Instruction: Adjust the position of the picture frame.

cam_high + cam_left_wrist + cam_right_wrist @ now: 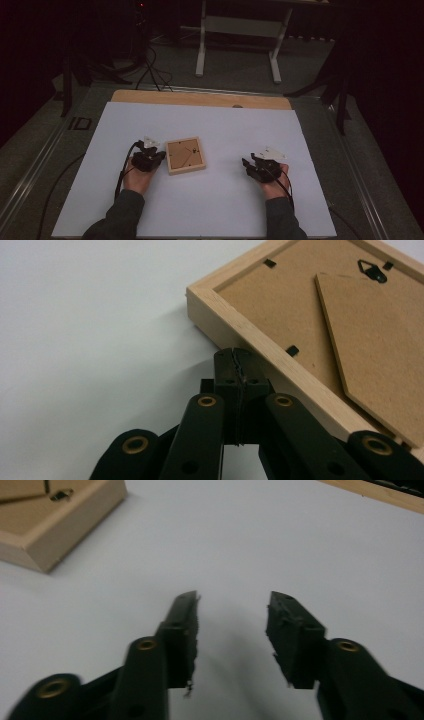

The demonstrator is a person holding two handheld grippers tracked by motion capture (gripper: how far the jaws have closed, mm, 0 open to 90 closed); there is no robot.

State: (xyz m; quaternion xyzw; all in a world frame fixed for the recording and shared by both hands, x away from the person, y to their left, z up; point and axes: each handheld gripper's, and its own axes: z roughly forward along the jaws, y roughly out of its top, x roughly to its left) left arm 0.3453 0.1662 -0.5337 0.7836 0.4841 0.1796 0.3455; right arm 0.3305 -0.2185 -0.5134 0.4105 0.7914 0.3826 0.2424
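White sheet [210, 200]: frame [185, 155] back-up (square, slightly skewed); left gripper [235, 360] fingers closed, right gripper [232, 612] fingers apart, empty.

My left gripper [151, 152] has its fingers [226, 371] pressed flat together, nothing between them; my right gripper [250, 165] holds its fingers [182, 625] apart, empty, both forearms reaching forward, level
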